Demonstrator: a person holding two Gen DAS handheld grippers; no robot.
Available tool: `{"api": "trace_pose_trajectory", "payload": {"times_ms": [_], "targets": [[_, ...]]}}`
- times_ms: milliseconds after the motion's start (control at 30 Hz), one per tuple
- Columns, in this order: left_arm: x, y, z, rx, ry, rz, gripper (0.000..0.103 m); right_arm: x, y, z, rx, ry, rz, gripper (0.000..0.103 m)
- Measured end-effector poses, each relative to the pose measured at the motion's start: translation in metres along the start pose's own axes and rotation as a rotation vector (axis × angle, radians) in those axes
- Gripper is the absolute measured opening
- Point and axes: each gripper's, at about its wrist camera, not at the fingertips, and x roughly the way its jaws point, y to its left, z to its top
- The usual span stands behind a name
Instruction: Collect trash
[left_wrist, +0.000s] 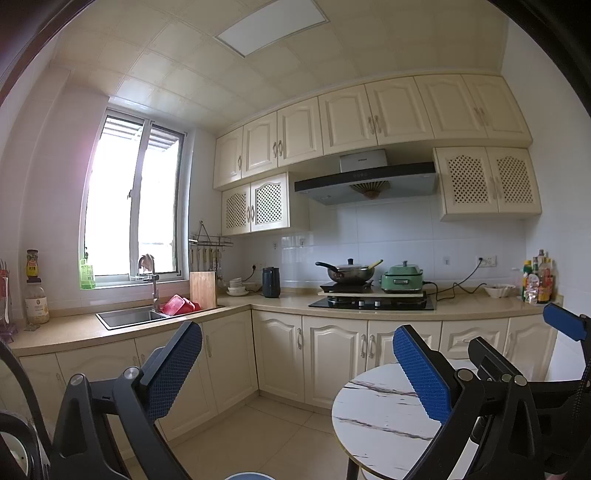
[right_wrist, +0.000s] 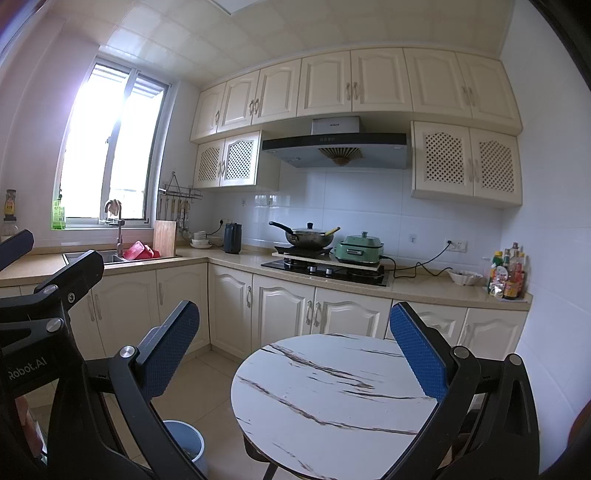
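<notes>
Kitchen, L-shaped beige stone countertop (right_wrist: 424, 291) over cream panelled base cabinets (right_wrist: 284, 314); matching wall cabinets above, bright window at left over a steel sink (left_wrist: 129, 317) holding a red plastic basket (left_wrist: 179, 305). Black gas hob (right_wrist: 325, 269) carries a lidded steel wok (right_wrist: 310, 236) and a green electric cooker (right_wrist: 360, 248). Cluster of sauce bottles (right_wrist: 508, 273) at the counter's right end.

Foreground: round white marble-pattern tabletop with dark veins (right_wrist: 332, 398), top bare. Pale tiled floor (right_wrist: 207, 376).

No loose trash visible in either view. Grey-blue round plastic waste bin (right_wrist: 186, 443) stands upright on the floor just left of the table, mouth up, long axis vertical; contents unclear.

Left gripper (left_wrist: 295, 369): blue-padded fingers spread wide, holding nothing. Right gripper (right_wrist: 295, 354): likewise spread wide over the table, empty.
</notes>
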Motion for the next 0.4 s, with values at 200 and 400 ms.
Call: {"api": "trace_pose_trajectory", "payload": {"times_ms": [200,400], "targets": [[0.0,0.0017,0.0003,0.0,0.001,-0.001,0.103,0.0001,-0.0001,0.0002,0.0,0.0,0.001,0.103],[0.0008,0.0039,0.0005,0.001,0.001,0.0,0.103,0.0001,-0.0004,0.0001,0.001,0.002,0.002,0.103]]}}
